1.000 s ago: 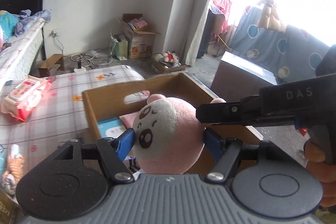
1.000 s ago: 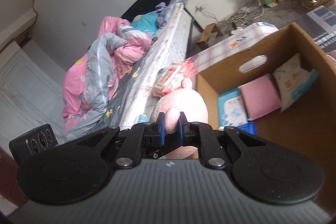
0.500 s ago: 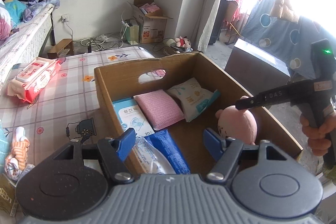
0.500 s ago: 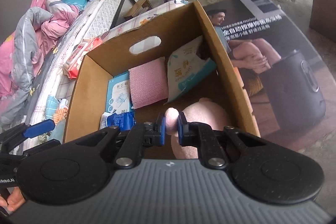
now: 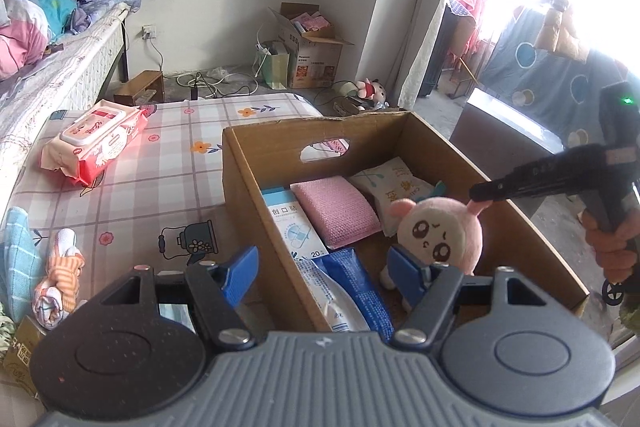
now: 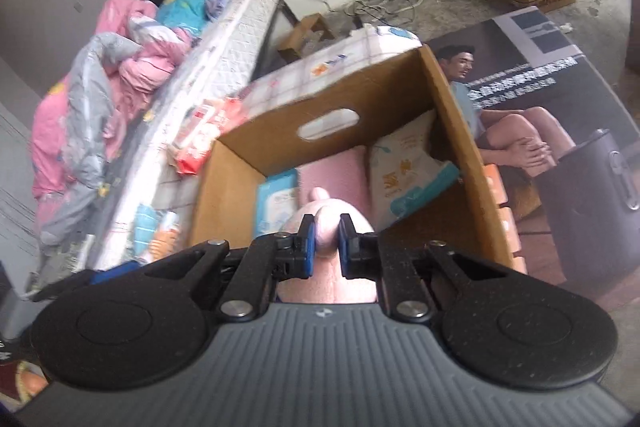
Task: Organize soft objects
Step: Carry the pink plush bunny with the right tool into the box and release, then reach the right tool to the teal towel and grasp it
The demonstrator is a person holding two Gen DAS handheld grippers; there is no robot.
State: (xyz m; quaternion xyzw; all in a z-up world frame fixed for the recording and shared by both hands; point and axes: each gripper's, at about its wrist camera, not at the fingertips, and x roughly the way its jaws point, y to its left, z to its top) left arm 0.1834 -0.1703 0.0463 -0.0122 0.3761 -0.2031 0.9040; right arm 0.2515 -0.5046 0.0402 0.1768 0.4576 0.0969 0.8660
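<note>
The right gripper (image 6: 324, 241) has its jaws drawn narrow, pinching one pink ear of the plush toy (image 5: 440, 235). The toy is a round pink head with a cream face, big dark eyes and small ears. It hangs by that ear inside the cardboard box (image 5: 256, 187), at the right near part, face toward the left wrist camera. The left gripper (image 5: 324, 269) stands with its jaws wide and empty, one on each side of the box's near left wall, its right blue pad just beside the toy's cheek.

A second ago the toy sat between the left jaws, above the box; now it is free of them and lower, down within the box walls.

Farther into the box lie a pink sponge cloth (image 5: 334, 209), a white-and-teal pouch (image 5: 394, 181) and a blue plaster pack (image 5: 292, 227). Left of the box, on the checked surface (image 5: 160, 187), lies a red wipes pack (image 5: 96, 143).
</note>
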